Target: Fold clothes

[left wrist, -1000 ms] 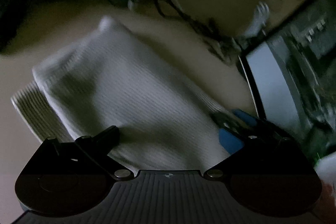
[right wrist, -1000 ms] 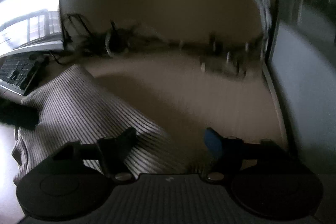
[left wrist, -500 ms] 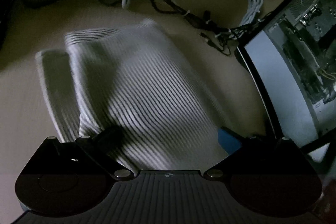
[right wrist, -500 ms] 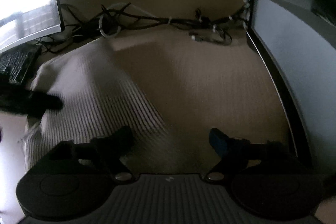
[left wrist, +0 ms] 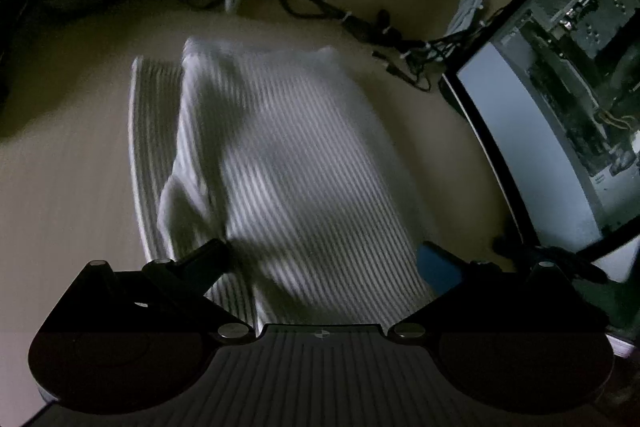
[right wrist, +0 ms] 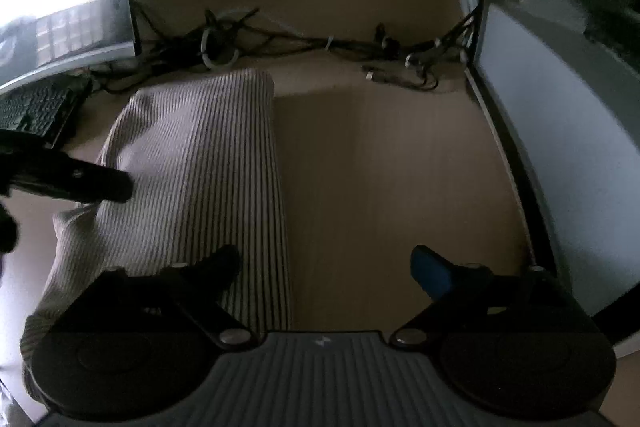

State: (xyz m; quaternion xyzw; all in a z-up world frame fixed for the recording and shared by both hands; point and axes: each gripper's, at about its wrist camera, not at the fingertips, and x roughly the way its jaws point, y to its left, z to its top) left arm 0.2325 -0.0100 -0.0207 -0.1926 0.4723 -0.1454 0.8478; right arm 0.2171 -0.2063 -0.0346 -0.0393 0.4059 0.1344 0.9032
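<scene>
Dim desk (right wrist: 380,155) with cables (right wrist: 280,39) along its rear edge, a monitor (right wrist: 60,7) at left and a PC case (left wrist: 560,107) at right. Folded ribbed garment (left wrist: 288,167) lies left of centre. Left gripper (left wrist: 324,263) spread wide above the garment's near end; right gripper (right wrist: 326,267) likewise spread, its dark finger over the garment's right edge, holding nothing.

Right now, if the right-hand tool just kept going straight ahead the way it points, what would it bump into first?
Probably bare desk. The right gripper, jaws open, points past the ribbed garment, whose edge lies just left of its line. Further on sits the cable tangle by the wall; depth is hard to judge.
</scene>
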